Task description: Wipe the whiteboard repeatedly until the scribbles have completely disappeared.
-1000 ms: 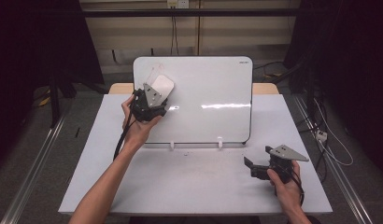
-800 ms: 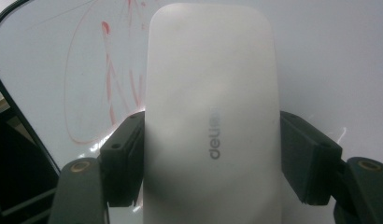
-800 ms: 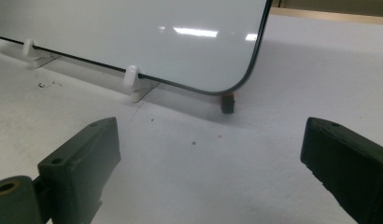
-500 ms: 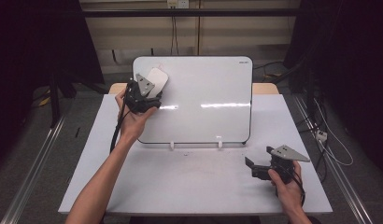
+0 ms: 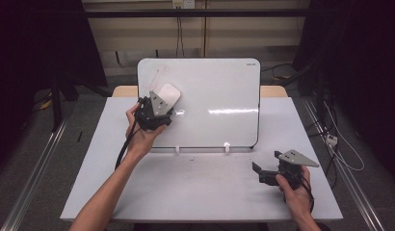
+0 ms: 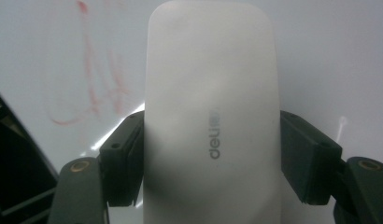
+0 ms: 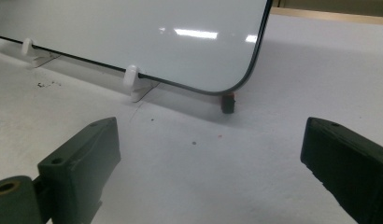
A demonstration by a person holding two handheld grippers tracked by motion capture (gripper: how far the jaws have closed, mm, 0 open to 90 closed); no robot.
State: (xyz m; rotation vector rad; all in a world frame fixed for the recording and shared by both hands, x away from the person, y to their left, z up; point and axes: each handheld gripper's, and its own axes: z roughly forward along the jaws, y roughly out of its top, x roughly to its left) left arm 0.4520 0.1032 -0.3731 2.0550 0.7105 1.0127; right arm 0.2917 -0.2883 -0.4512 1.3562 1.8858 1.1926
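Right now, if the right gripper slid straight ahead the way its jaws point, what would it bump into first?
Probably the propped white whiteboard: the open right gripper points across bare grey table toward the board's lower edge and its small white clip foot. Depth is hard to judge.

Whiteboard (image 5: 219,96) on table (image 5: 186,192); eraser (image 5: 167,96) against whiteboard's left.

I am reaching my left forearm forward and up, my left gripper (image 5: 154,109) clamping its jaws shut. My right hand (image 5: 294,192) is resting low at my near right, its right gripper (image 5: 263,173) gaping wide.
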